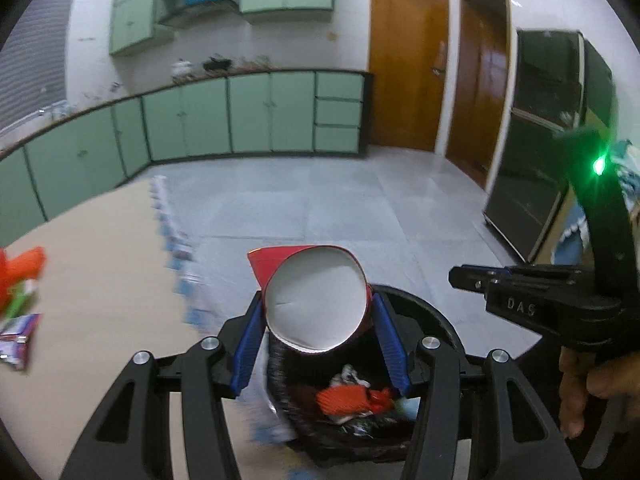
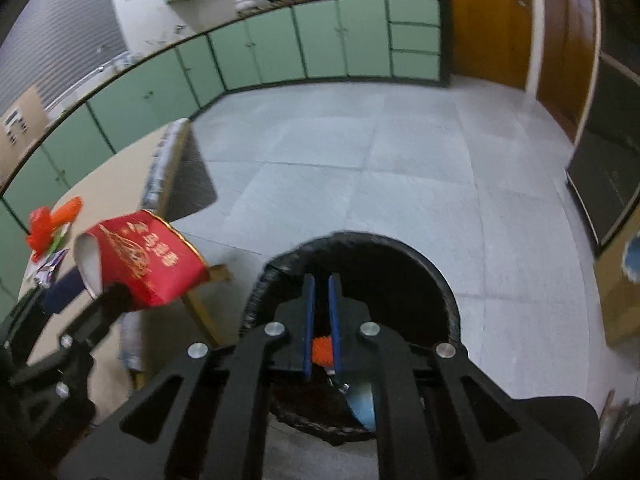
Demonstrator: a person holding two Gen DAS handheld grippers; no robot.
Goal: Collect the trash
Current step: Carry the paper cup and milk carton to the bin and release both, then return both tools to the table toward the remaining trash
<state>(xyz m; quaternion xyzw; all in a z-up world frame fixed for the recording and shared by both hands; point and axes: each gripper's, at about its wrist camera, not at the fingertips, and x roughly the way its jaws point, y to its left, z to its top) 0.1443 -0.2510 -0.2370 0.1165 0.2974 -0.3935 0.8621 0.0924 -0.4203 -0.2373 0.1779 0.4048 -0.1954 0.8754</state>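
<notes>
A red paper cup [image 1: 316, 304] with a white inside sits sideways between the blue pads [image 1: 248, 344] of my left gripper [image 1: 318, 300], which is shut on it. Right under it stands a black-lined trash bin [image 1: 420, 300] with orange and mixed wrappers [image 1: 344, 398] inside. In the right wrist view the cup [image 2: 140, 264] and the left gripper [image 2: 112, 296] show at the left of the bin [image 2: 360, 236]. My right gripper [image 2: 320, 280] hangs over the bin mouth, shut with nothing in it; it also shows from the side [image 1: 460, 276].
A beige table [image 1: 100, 260] stands left of the bin, with an orange wrapper [image 1: 20, 276] and a purple packet [image 1: 16, 340] on it. Green cabinets [image 1: 248, 116] line the far wall beside wooden doors [image 1: 404, 72]. A dark cabinet [image 1: 536, 140] stands right. A hand [image 1: 580, 384] holds the right gripper.
</notes>
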